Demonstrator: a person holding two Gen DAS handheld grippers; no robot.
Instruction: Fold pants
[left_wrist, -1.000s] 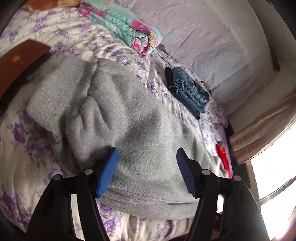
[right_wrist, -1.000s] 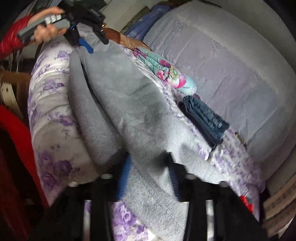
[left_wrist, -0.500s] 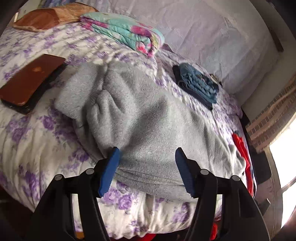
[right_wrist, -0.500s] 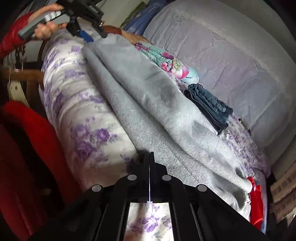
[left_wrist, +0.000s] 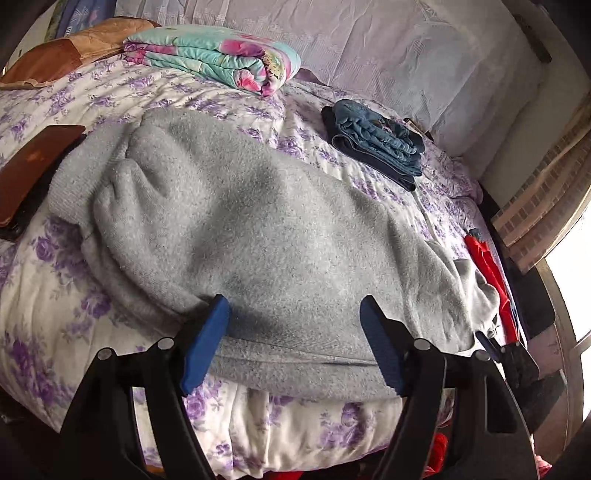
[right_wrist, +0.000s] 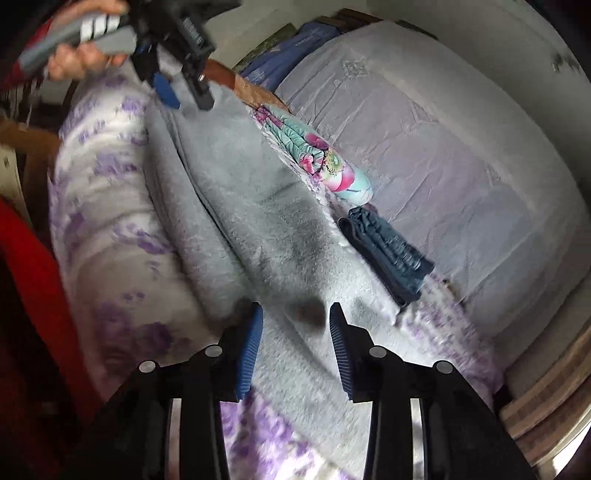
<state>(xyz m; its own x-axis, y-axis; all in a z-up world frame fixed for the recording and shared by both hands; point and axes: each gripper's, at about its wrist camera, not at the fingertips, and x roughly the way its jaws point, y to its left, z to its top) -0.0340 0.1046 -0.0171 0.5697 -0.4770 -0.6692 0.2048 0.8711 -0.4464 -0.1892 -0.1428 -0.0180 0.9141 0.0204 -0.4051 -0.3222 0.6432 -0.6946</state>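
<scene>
Grey fleece pants (left_wrist: 258, 229) lie folded lengthwise across the purple-flowered bed (left_wrist: 48, 306), waistband at the left, leg ends at the right. My left gripper (left_wrist: 291, 343) is open and empty, just above the pants' near edge. My right gripper (right_wrist: 295, 347) is open over the leg end of the pants (right_wrist: 258, 229); nothing is between its blue pads. The left gripper also shows at the top left of the right wrist view (right_wrist: 181, 88), held in a hand.
Folded blue jeans (left_wrist: 376, 144) and a rolled floral quilt (left_wrist: 218, 62) lie farther back on the bed. A brown flat case (left_wrist: 33, 173) sits at the left edge. Red cloth (left_wrist: 487, 266) hangs at the right bed edge. A pale headboard cover (right_wrist: 443, 129) stands behind.
My right gripper was shut half a second ago and has opened, now over the pants' leg end. My left gripper pulled back, showing more of the bed; it stays open.
</scene>
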